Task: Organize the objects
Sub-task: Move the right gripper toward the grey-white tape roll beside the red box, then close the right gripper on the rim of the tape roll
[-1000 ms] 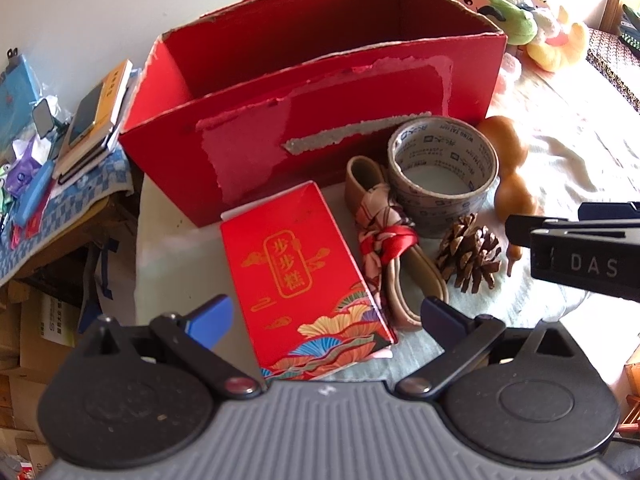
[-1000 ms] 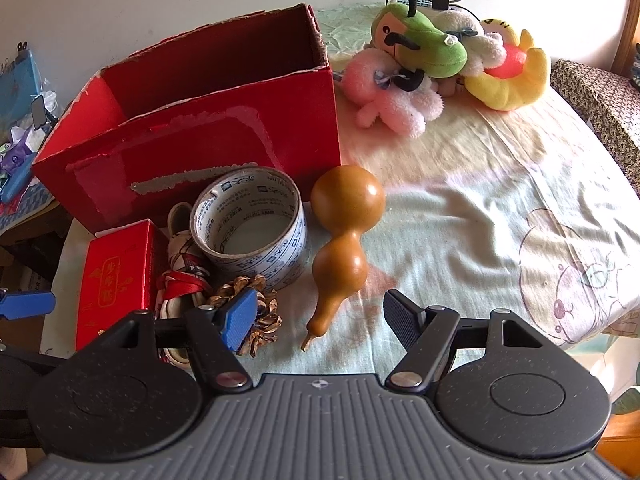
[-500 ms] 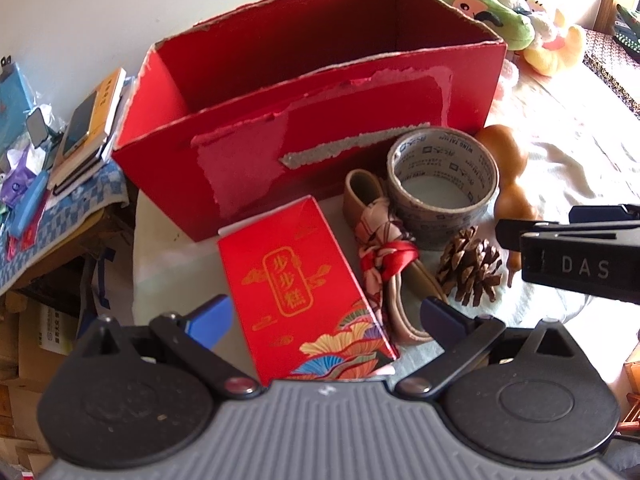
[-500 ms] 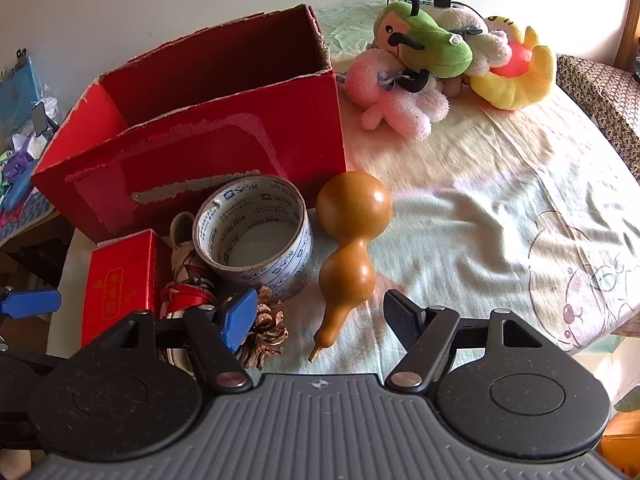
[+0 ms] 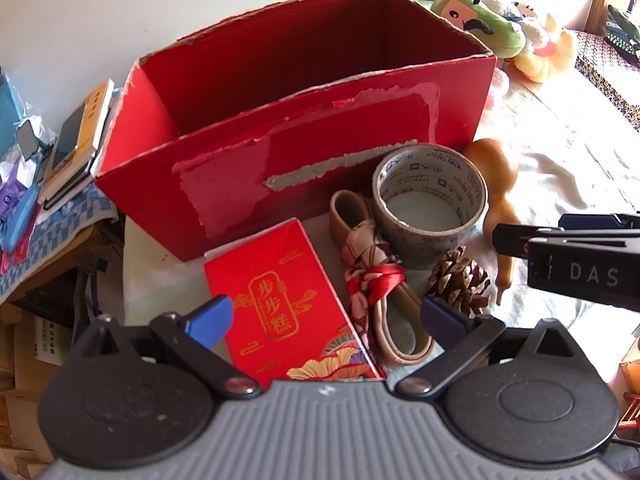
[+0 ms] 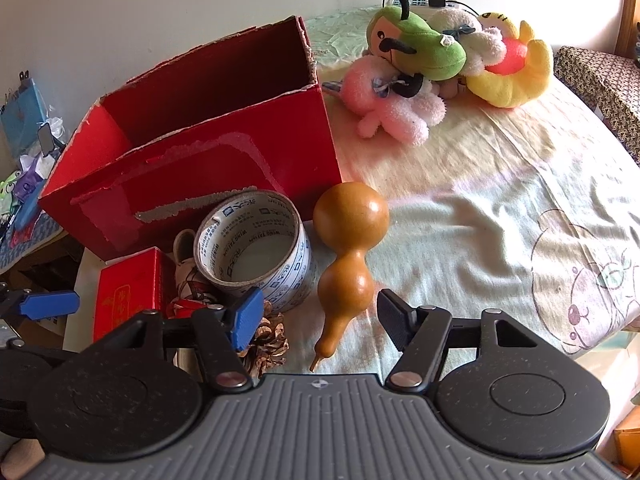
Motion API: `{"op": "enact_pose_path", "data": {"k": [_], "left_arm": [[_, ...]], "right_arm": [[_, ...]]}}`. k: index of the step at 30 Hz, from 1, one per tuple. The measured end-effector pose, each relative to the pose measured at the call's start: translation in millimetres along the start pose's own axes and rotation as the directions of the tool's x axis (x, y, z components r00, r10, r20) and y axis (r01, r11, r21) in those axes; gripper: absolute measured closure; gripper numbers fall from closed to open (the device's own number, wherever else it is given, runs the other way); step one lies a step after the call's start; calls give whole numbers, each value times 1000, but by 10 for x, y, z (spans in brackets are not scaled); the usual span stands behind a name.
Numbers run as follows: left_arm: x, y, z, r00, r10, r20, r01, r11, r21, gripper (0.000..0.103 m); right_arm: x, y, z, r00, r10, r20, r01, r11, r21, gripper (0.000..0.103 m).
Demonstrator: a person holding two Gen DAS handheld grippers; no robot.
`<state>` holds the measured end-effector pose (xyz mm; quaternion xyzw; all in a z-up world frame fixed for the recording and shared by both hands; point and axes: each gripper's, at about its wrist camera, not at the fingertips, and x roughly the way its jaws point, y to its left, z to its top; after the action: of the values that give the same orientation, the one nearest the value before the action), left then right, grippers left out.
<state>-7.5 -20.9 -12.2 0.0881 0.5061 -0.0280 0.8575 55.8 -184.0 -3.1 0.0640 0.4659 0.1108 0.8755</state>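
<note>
Both grippers have advanced toward the red box [image 5: 296, 128] since the earlier frames. The left gripper [image 5: 326, 316], fingers released, hovers over the red packet [image 5: 280, 304] lying just in front of the box. The right gripper [image 6: 320, 316], fingers released, straddles the gourd's [image 6: 348, 256] narrow end; contact is probably absent. The tape roll [image 6: 256, 248] stands just beside the gourd.

box [image 5: 248, 184]: landmark
tape [image 5: 430, 204]: before box, right end
gourd [image 6: 348, 256]: right of tape
packet [image 5: 280, 300]: before box, left
pinecone [image 5: 458, 282]: before tape
</note>
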Motion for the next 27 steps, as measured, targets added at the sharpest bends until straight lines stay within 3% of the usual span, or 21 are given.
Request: {"op": "enact_pose_path", "data": {"k": [27], "left_arm": [[122,-20,247,1000,20,-17,-21,999,-49,3]], "right_arm": [[138,-163,284,994,106,9,-106,994,3,56]]}}
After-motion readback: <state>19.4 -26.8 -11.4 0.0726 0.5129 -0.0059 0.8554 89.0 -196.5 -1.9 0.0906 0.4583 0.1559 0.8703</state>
